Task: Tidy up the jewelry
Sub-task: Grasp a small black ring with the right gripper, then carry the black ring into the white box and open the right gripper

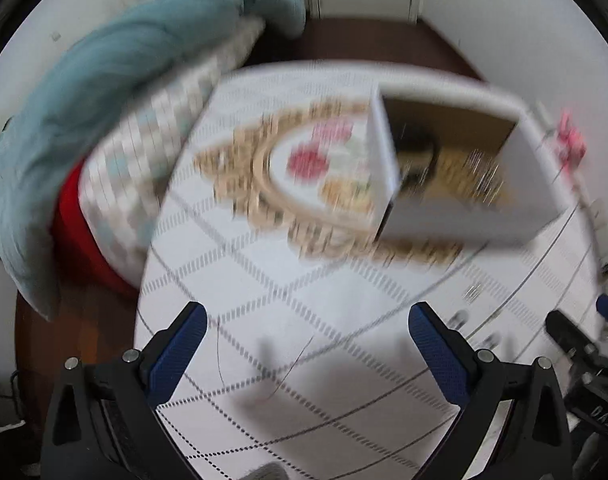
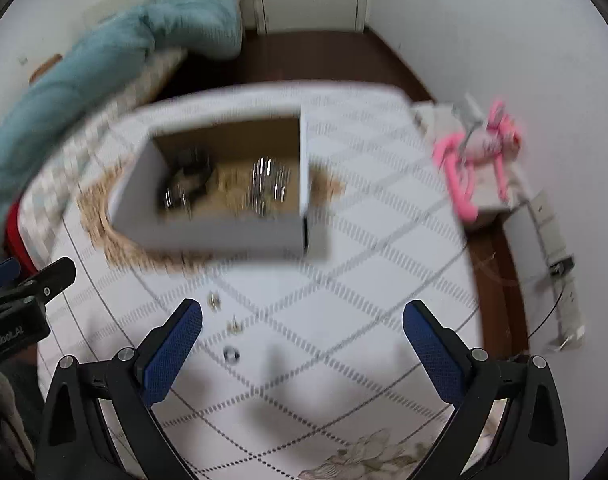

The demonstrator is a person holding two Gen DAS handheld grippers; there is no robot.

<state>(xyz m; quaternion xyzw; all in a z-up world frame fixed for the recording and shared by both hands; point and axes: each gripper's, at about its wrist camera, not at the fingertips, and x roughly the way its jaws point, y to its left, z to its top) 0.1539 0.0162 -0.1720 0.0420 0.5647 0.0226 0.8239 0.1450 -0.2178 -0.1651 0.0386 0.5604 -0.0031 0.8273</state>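
Note:
A white open box point(image 2: 223, 236) with a brown inside stands on the table and holds blurred shiny jewelry point(image 2: 267, 184) and a dark item point(image 2: 187, 180). It also shows in the left wrist view point(image 1: 464, 224). Three small metal pieces lie on the tablecloth in front of it: one point(image 2: 213, 301), another point(image 2: 235, 325) and a ring point(image 2: 231, 354). My right gripper point(image 2: 301, 336) is open and empty, just right of these pieces. My left gripper point(image 1: 308, 340) is open and empty above bare cloth. Both views are motion-blurred.
The table has a white diamond-pattern cloth point(image 2: 344, 280) with a gold floral medallion point(image 1: 263, 176). A teal blanket point(image 1: 103, 80) and checked pillow point(image 1: 151, 152) lie at the left. A pink toy point(image 2: 476, 160) sits off the table's right edge. Dark floor point(image 2: 324, 56) lies behind.

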